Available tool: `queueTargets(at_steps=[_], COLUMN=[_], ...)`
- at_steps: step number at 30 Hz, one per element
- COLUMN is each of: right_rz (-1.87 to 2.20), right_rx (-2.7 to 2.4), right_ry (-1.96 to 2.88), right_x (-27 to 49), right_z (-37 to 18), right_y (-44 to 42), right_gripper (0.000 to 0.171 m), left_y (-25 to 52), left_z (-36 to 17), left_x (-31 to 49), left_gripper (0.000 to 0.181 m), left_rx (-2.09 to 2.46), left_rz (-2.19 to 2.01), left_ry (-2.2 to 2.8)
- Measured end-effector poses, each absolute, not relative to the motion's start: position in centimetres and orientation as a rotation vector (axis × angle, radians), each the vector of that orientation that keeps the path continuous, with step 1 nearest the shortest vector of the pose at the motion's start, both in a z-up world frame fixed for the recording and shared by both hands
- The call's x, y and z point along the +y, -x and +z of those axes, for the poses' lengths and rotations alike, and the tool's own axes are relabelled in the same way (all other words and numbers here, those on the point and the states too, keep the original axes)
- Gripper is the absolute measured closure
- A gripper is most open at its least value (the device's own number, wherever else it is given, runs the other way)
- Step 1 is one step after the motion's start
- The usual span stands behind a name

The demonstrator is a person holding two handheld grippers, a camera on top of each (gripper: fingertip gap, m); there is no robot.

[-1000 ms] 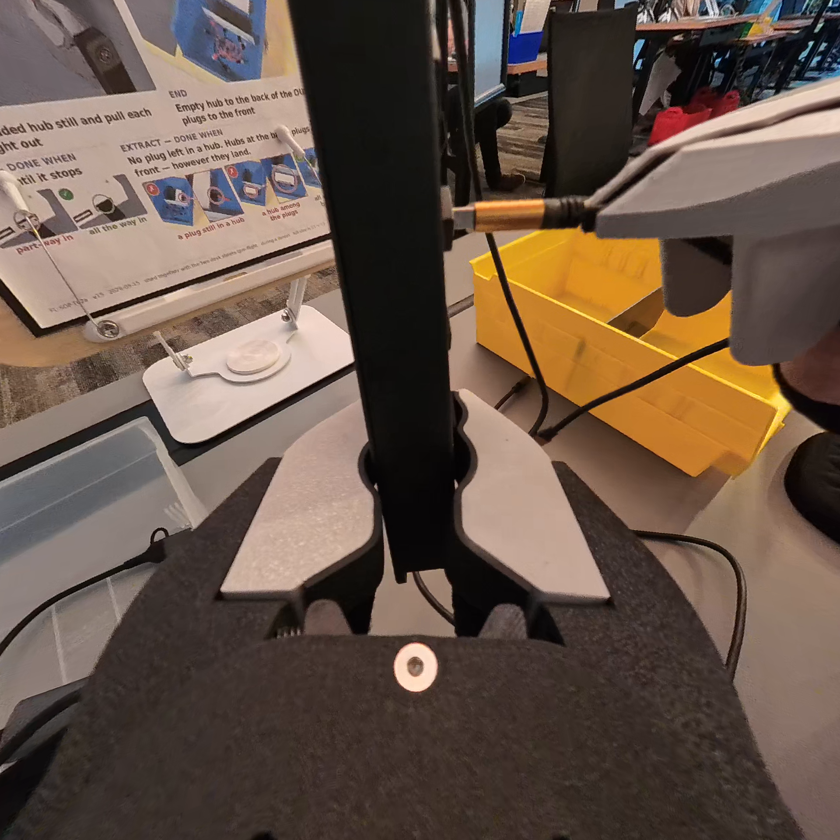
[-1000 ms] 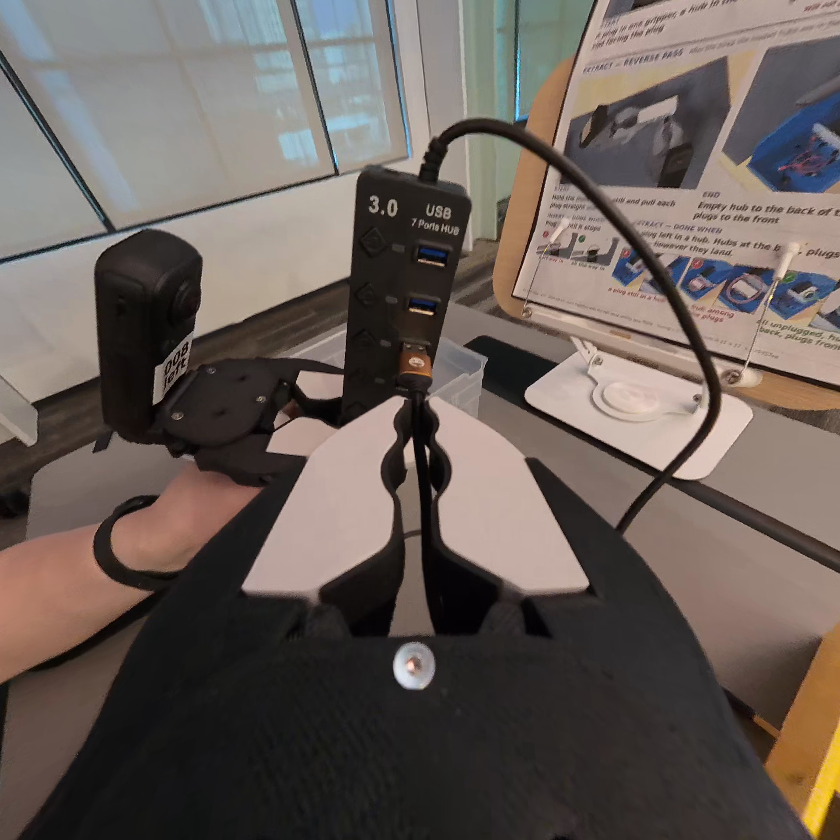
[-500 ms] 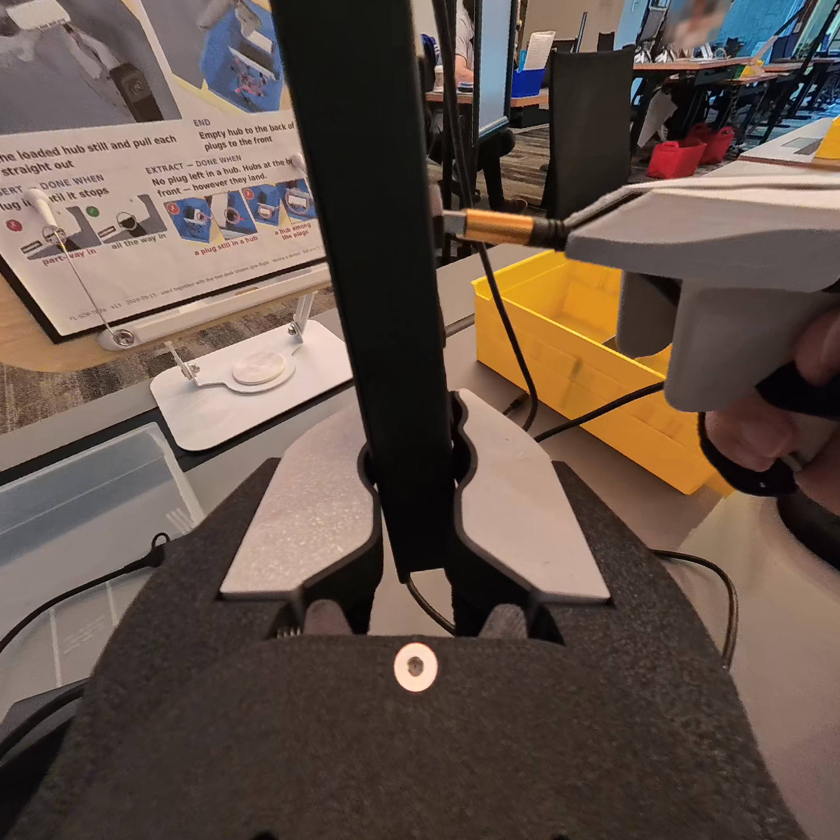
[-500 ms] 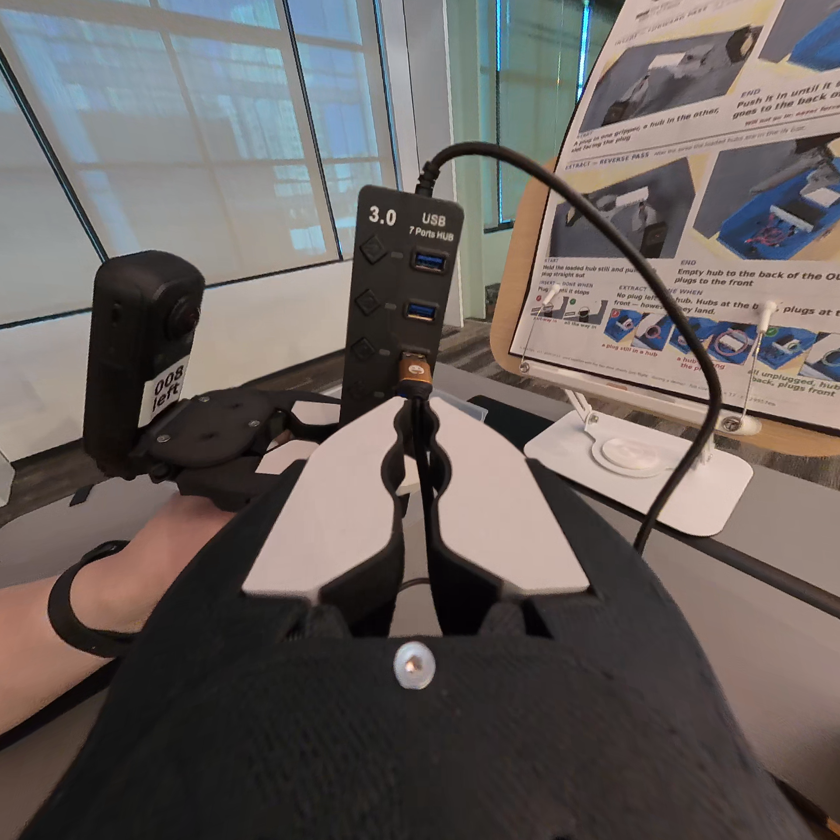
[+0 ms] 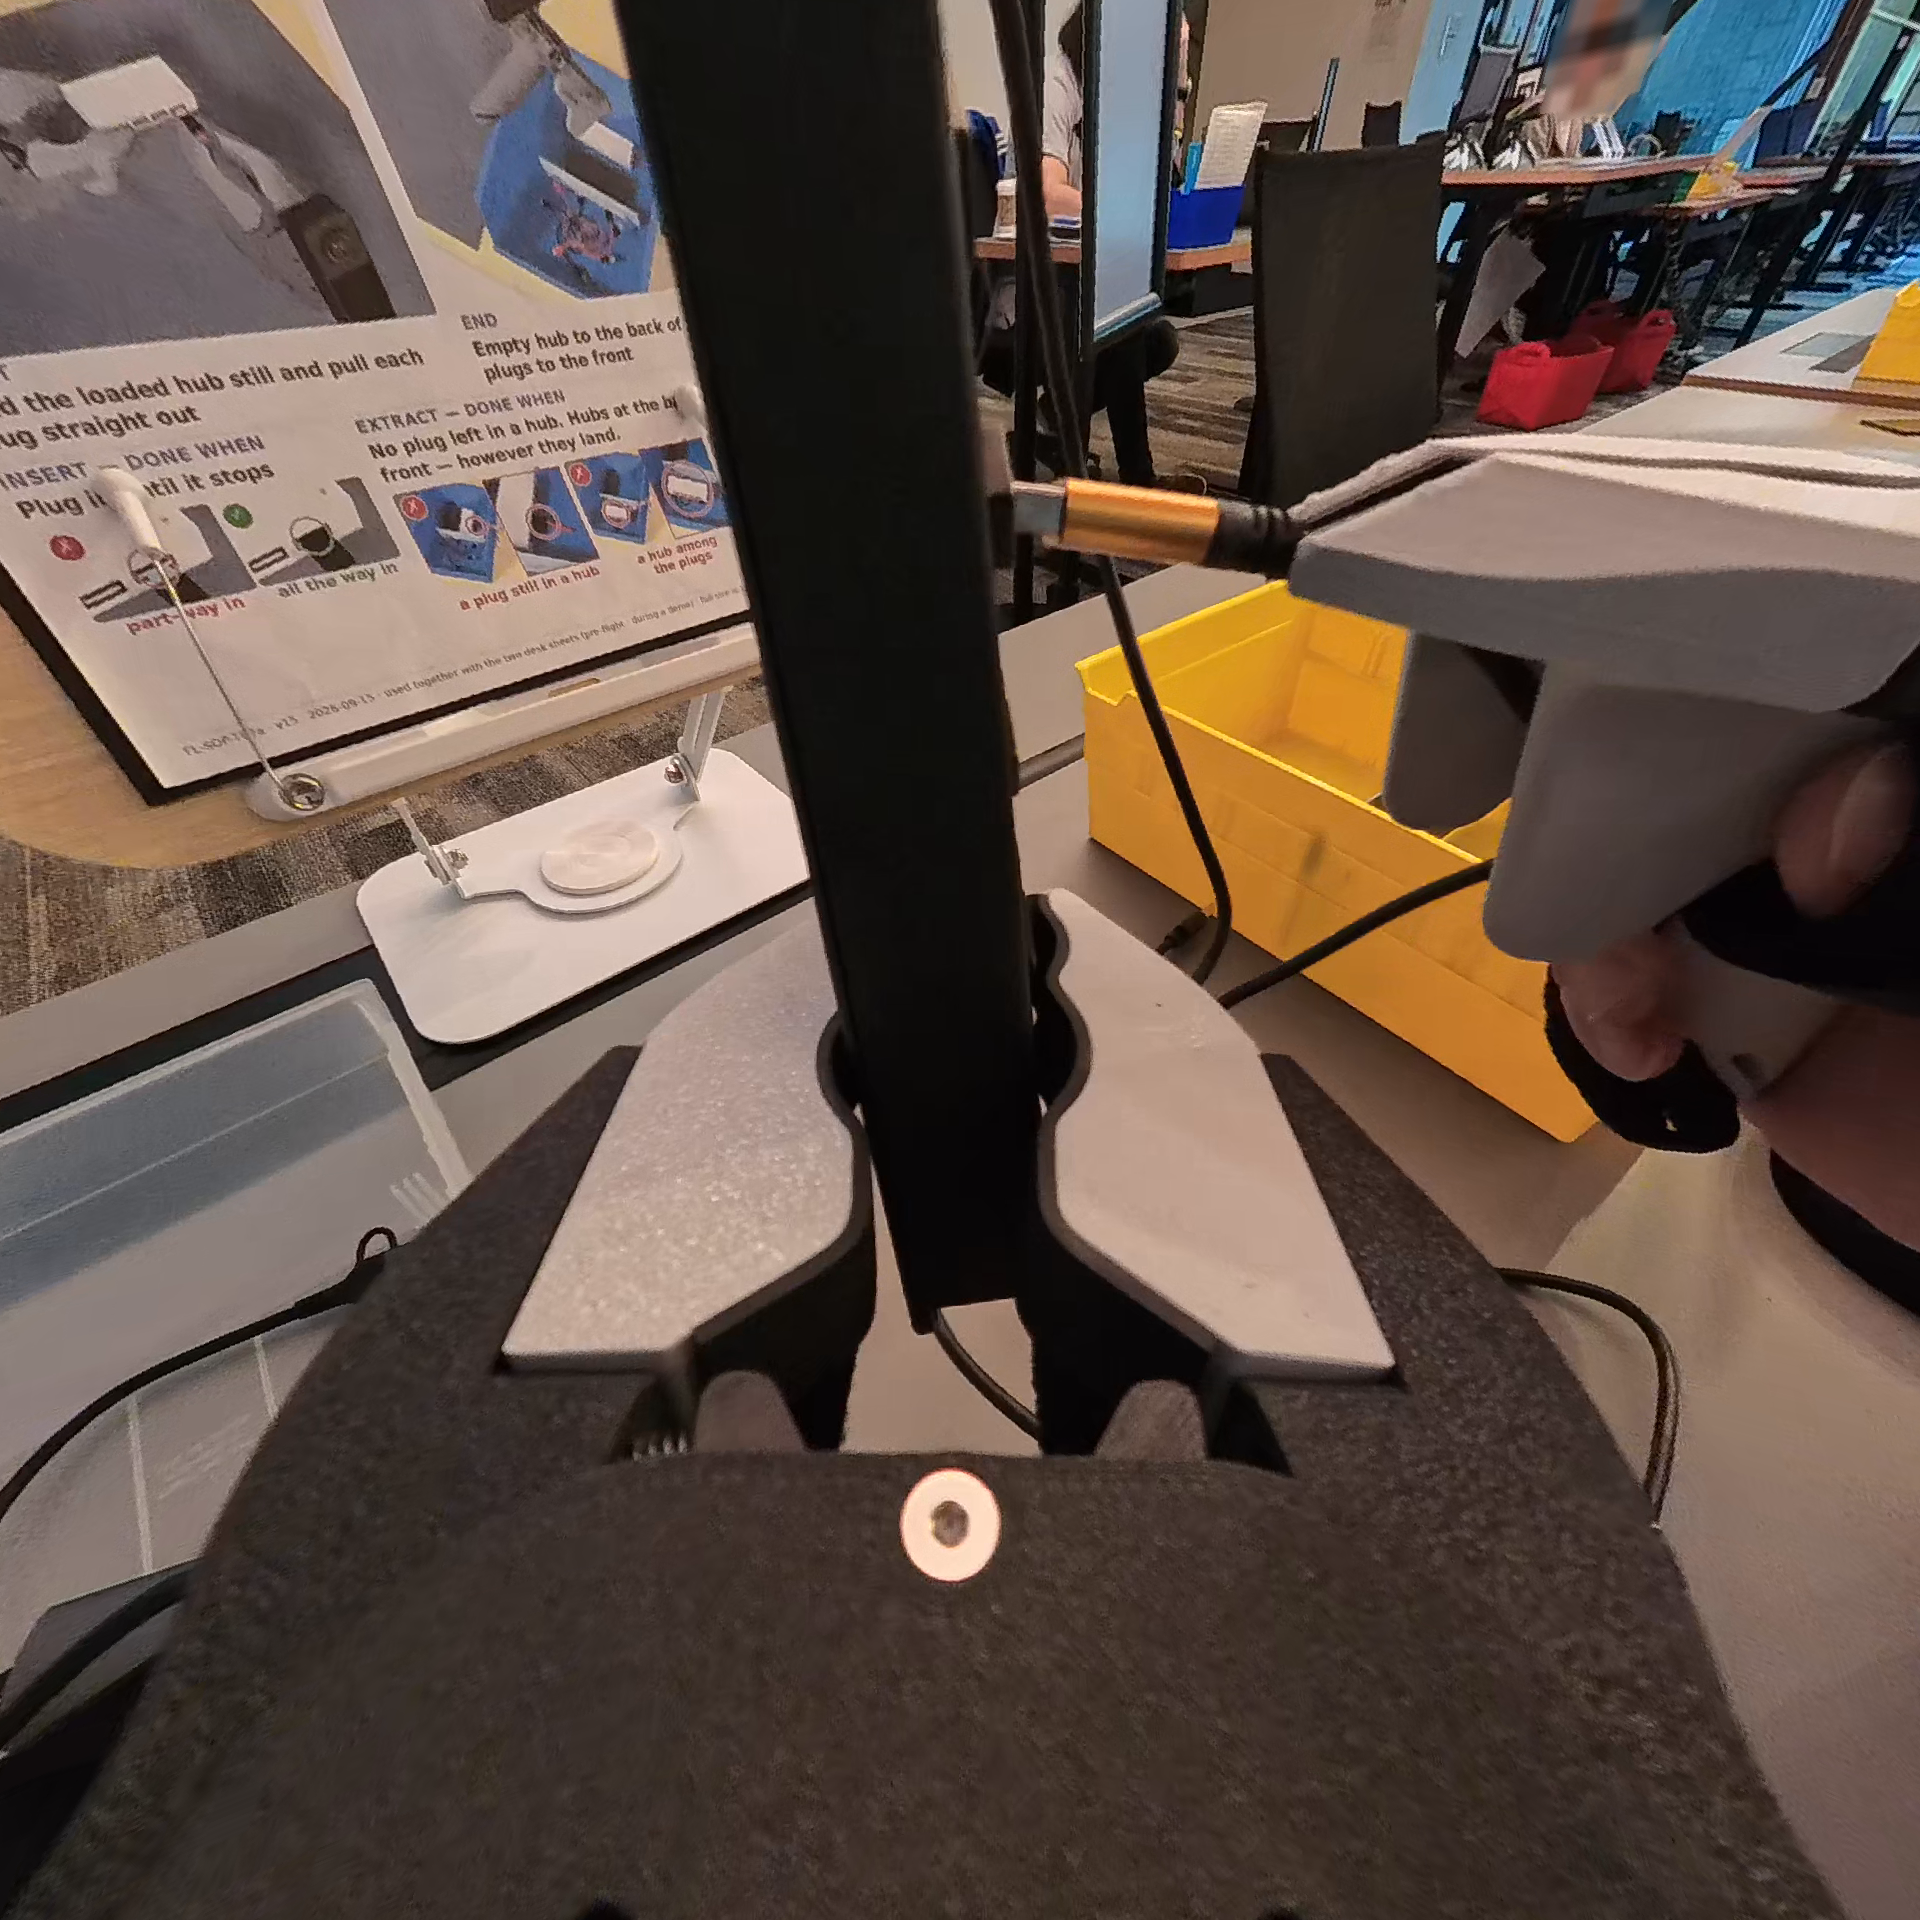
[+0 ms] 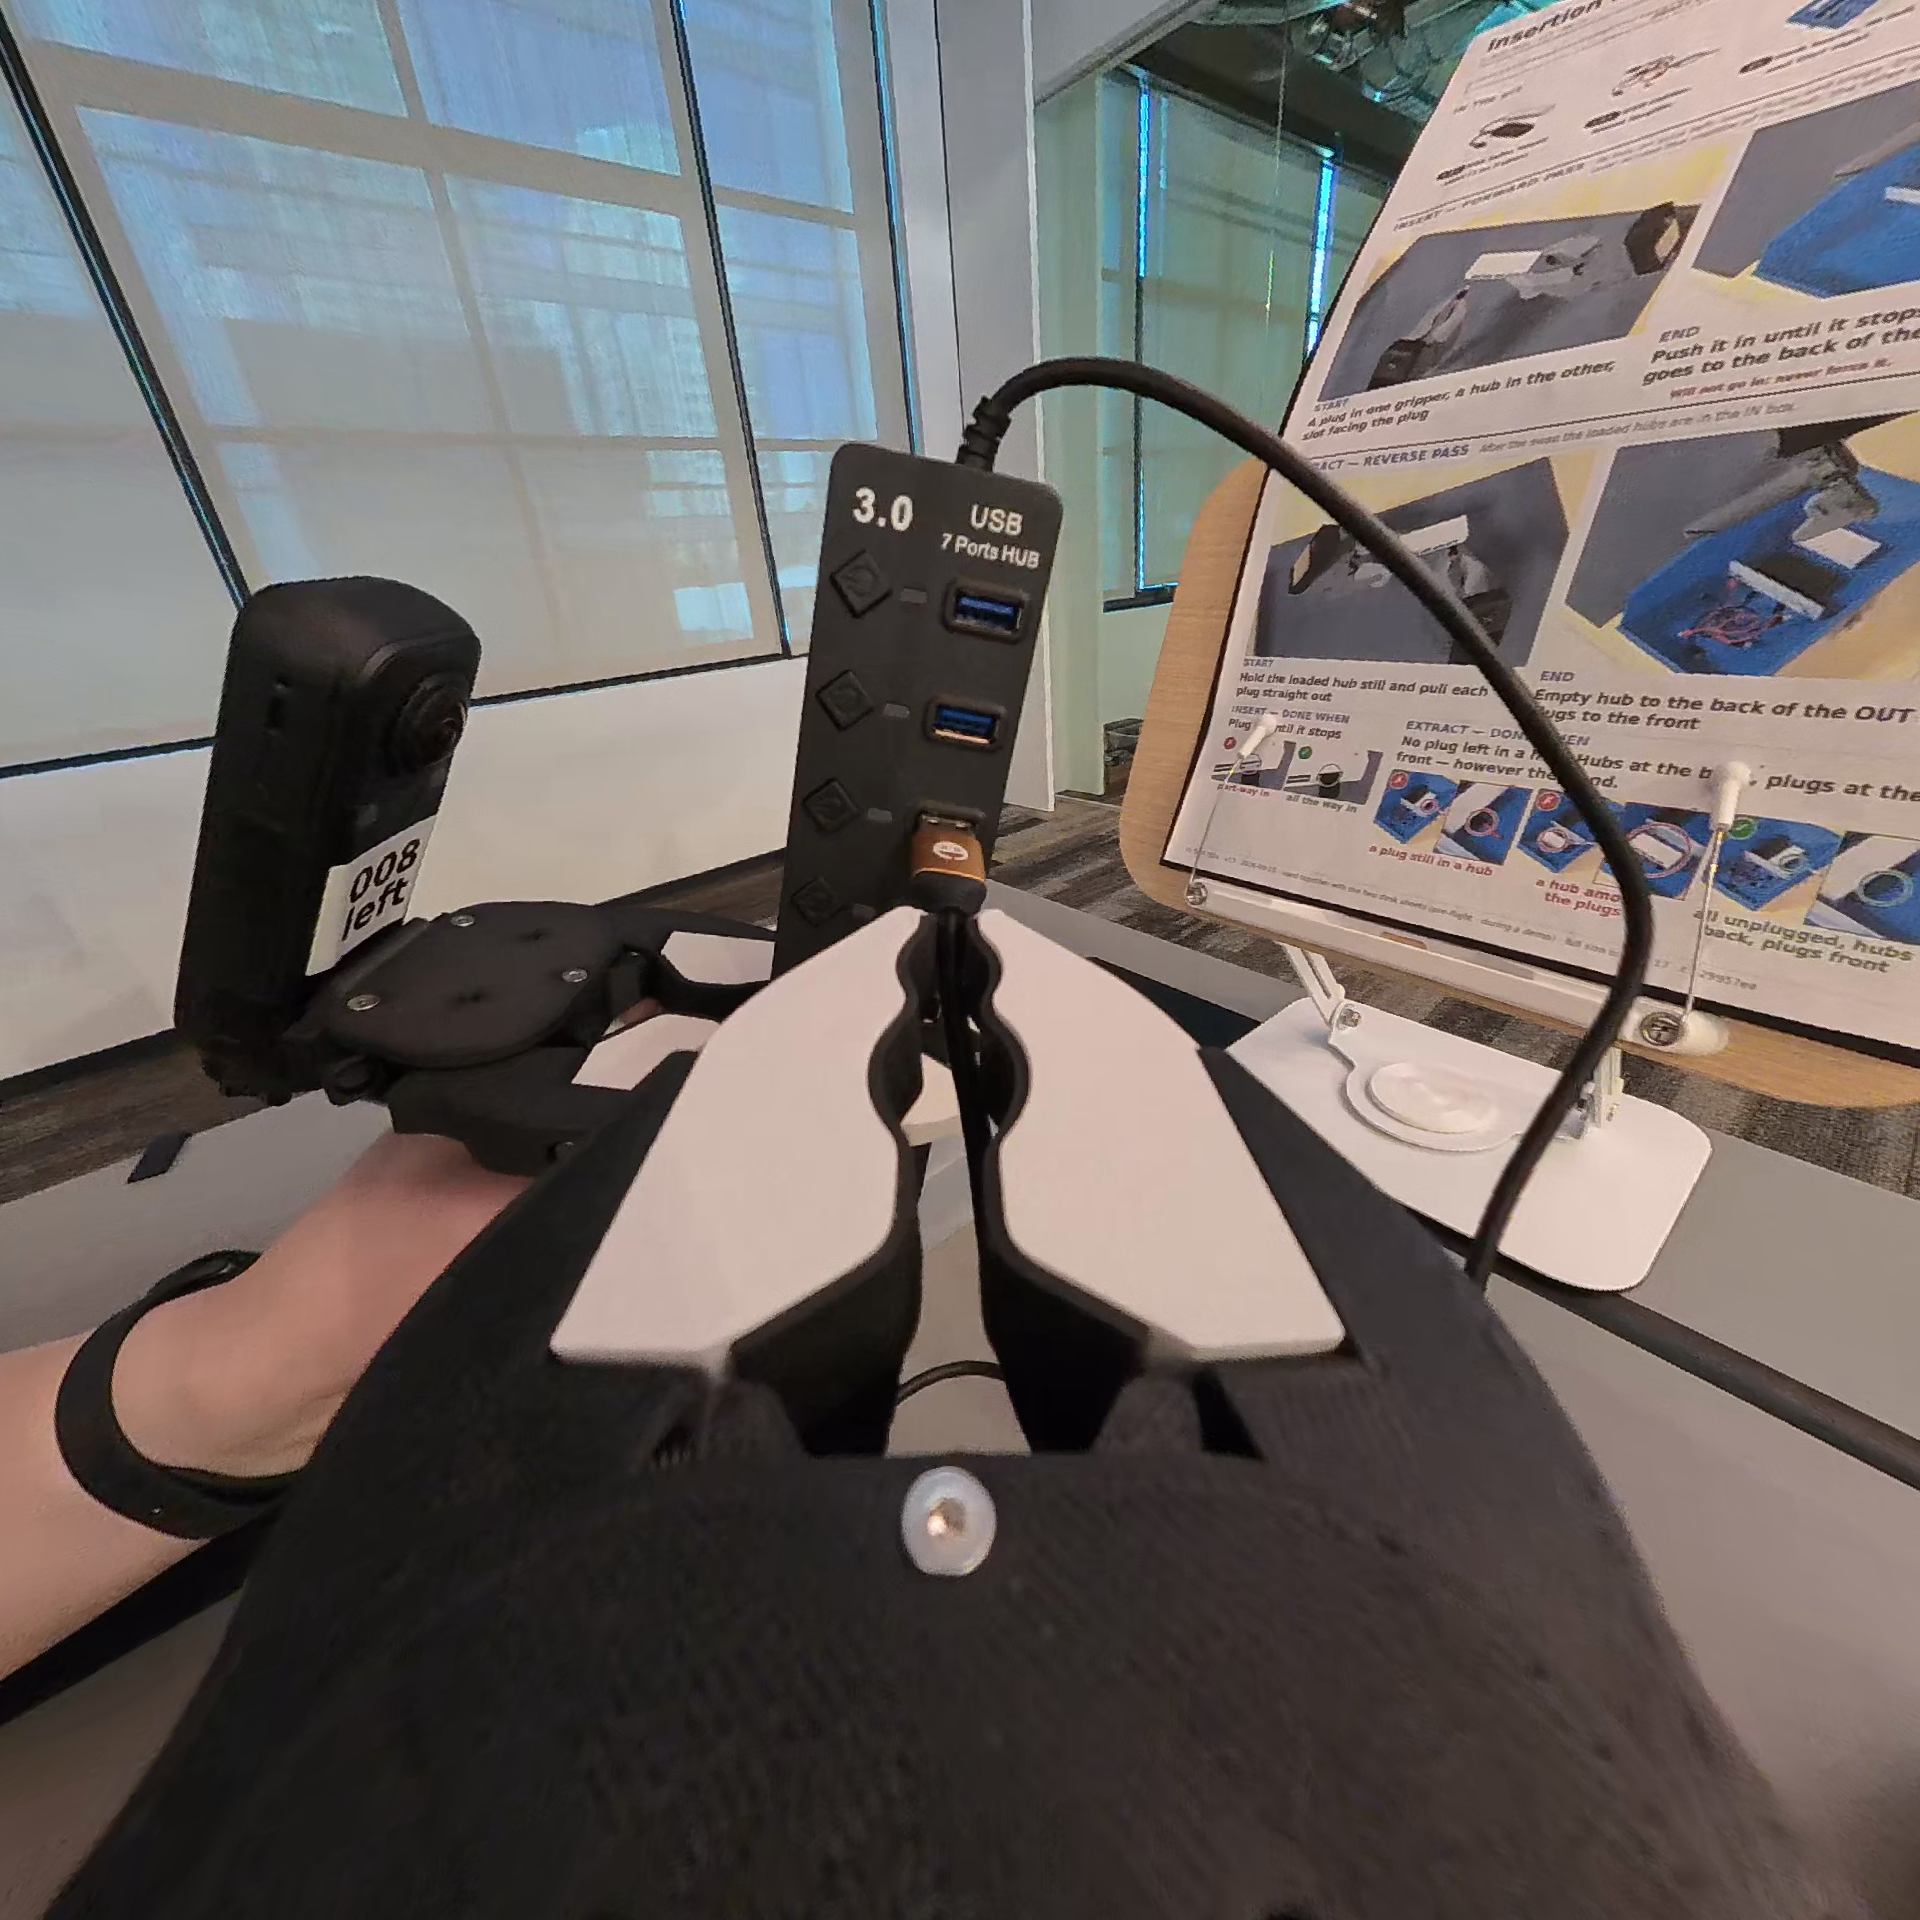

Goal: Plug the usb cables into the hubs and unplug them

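My left gripper is shut on a black USB hub and holds it upright above the table. The hub faces my right gripper with its ports showing. My right gripper is shut on the thin black cable just behind an orange-gold USB plug. The plug sits in the hub's third port from the top. In the left wrist view the plug meets the hub's right side, with bare metal showing at the port. The right gripper reaches in from the right. The two upper blue ports are empty.
A yellow bin stands on the grey table to the right. An instruction sheet on a white stand is behind the hub. A clear plastic box is at the left. The hub's own cable loops to the right. A person's hand holds each gripper. Spacing between my two grippers at the tips: around 7 cm.
Both grippers have risen together with hub and plug; the background has dropped in both views. The plug stays in the third port, with a little more bare metal showing now.
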State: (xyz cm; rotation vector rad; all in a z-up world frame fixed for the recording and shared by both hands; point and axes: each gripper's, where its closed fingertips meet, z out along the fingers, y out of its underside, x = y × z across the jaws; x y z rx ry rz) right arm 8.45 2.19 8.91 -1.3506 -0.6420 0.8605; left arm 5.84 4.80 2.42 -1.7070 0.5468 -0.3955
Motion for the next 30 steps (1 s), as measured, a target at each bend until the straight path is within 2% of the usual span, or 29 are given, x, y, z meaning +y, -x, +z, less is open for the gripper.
queueTargets(at_steps=[30], right_rz=[0.869], right_rx=[-0.648], right_ry=[1.336], right_x=[1.75], right_z=[9.29], right_y=[-8.32], right_gripper=[0.167], left_y=[-5.75], left_z=[3.00], left_x=[4.59], left_gripper=[0.153], left_rx=[0.534], left_rz=[-0.410], left_ry=[1.683])
